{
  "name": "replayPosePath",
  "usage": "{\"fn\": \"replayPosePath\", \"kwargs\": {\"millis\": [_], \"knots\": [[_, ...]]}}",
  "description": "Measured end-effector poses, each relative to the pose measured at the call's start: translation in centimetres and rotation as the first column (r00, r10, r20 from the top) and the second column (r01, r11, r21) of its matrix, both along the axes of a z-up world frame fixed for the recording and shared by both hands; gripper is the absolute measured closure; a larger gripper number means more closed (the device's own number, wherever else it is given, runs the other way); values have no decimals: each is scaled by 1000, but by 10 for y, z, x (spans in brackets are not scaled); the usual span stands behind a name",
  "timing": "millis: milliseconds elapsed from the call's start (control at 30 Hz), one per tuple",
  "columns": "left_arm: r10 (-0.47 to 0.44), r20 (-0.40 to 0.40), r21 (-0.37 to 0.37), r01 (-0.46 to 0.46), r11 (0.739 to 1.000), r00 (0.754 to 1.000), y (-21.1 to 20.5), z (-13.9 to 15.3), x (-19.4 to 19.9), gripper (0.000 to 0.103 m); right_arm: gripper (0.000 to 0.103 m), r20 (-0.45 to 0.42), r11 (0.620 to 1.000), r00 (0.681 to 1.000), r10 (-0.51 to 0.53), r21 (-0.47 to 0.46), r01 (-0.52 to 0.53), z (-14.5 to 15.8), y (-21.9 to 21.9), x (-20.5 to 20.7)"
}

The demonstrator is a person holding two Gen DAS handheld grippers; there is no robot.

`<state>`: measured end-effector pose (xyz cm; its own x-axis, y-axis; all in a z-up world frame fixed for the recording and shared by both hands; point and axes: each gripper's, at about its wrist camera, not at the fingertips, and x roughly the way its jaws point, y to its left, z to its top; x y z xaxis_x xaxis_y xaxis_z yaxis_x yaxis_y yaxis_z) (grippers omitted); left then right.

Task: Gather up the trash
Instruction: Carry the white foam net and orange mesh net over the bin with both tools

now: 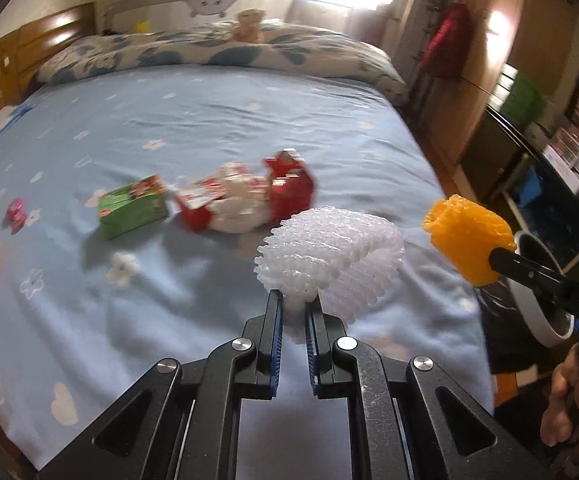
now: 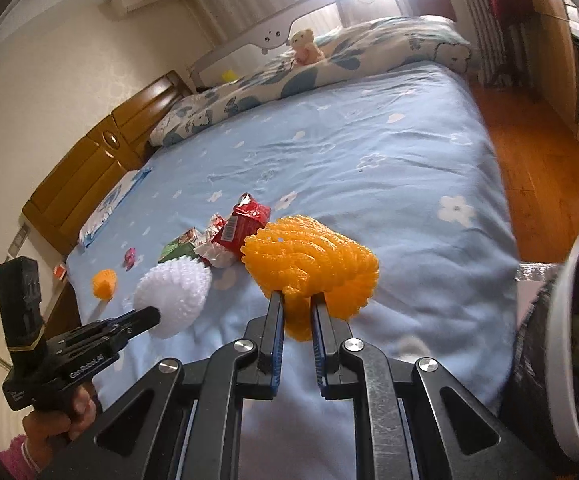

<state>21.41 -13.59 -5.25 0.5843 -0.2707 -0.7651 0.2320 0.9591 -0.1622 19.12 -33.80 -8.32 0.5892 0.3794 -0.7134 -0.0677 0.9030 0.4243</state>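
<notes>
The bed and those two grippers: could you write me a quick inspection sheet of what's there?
Surface: blue flowered bedsheet.
Job's things: white foam net and orange foam net, both held; second orange net, green carton, red wrappers on the sheet; bin at right.
Clutter: teddy bear, quilt.
Grippers: left gripper, right gripper shut.
Cables: nothing seen.
Surroundings: wooden headboard, window.

A white foam net (image 1: 329, 256) and an orange foam net (image 2: 309, 264) hang pinched above the bed; cartons (image 1: 209, 204) lie behind.

White foam net (image 1: 329, 248), orange foam net (image 2: 309, 260), blue flowered sheet (image 1: 209, 128).
</notes>
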Motion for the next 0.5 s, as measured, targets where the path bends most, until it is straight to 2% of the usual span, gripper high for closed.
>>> {"fn": "replayPosePath", "kwargs": {"millis": [500], "knots": [[-198,33,18,197,980,980,-86,19,-26,94,90,25,987,987,-160,-23,161,24,-81,-71]]}}
